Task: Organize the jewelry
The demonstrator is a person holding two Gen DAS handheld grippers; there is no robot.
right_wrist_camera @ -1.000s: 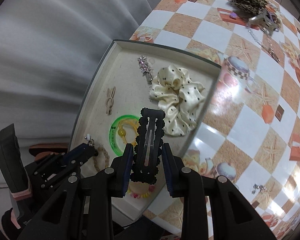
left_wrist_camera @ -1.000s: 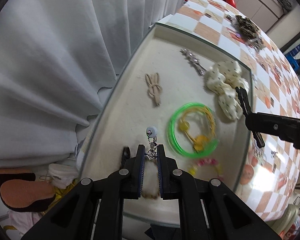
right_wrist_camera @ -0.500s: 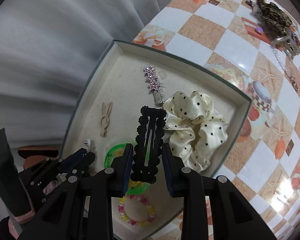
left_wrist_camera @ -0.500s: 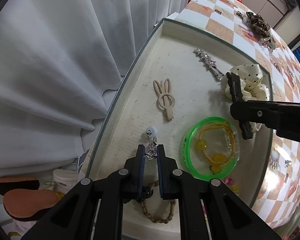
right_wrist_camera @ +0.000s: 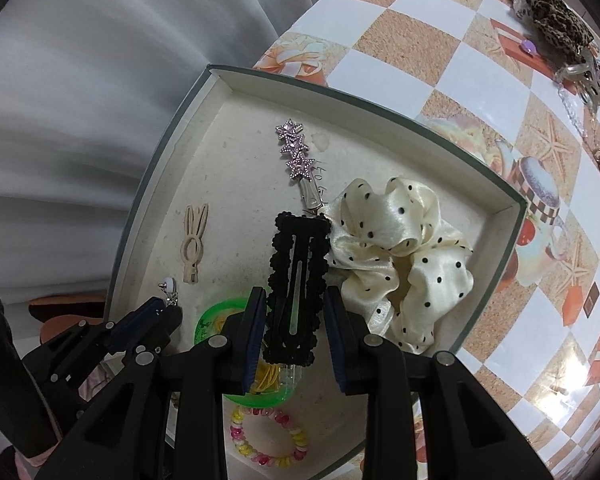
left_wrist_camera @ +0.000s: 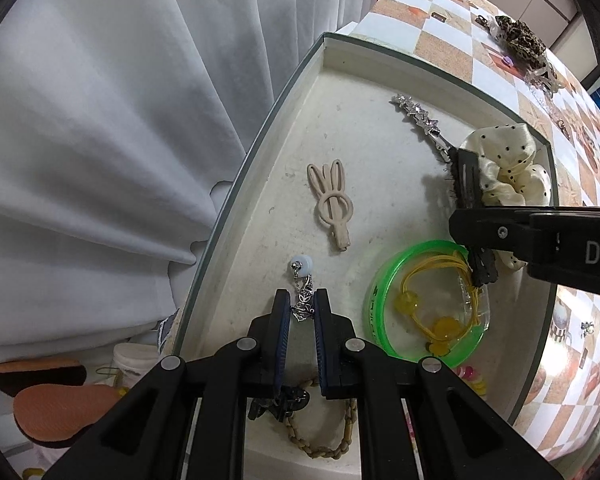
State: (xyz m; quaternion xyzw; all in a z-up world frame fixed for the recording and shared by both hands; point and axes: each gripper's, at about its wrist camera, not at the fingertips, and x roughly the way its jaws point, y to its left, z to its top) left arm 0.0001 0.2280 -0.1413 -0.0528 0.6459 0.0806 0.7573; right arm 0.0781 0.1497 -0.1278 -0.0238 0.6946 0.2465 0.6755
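A shallow cream tray (left_wrist_camera: pixel 260 152) (right_wrist_camera: pixel 228 80) lies at the table's edge. My left gripper (left_wrist_camera: pixel 302 300) (right_wrist_camera: pixel 162 312) is shut on a silver drop earring (left_wrist_camera: pixel 303 300) whose white bead (left_wrist_camera: pixel 301 266) hangs just over the tray floor. My right gripper (right_wrist_camera: pixel 296 300) (left_wrist_camera: pixel 470 224) is shut on a black scalloped snap clip (right_wrist_camera: pixel 298 272) (left_wrist_camera: pixel 466 184), held over the tray between the green bangle and the cream polka-dot scrunchie (right_wrist_camera: pixel 400 248) (left_wrist_camera: pixel 504 164). On the tray floor lie a beige bunny clip (left_wrist_camera: pixel 332 204) (right_wrist_camera: pixel 194 244) and a star clip (left_wrist_camera: pixel 418 114) (right_wrist_camera: pixel 296 152).
A green bangle (left_wrist_camera: pixel 420 304) (right_wrist_camera: pixel 212 312) holds yellow hair ties. A pastel bead bracelet (right_wrist_camera: pixel 268 440) and a brown bead bracelet (left_wrist_camera: pixel 324 436) lie at the near end. A leopard scrunchie (right_wrist_camera: pixel 556 20), a clear clip and a chain lie on the checkered tablecloth (right_wrist_camera: pixel 460 60). White curtain (left_wrist_camera: pixel 120 120) hangs left.
Both grippers have sunk toward the tray. The right one has carried the black clip from over the tray's near rim in over the floor, beside the scrunchie. Neither grip has altered.
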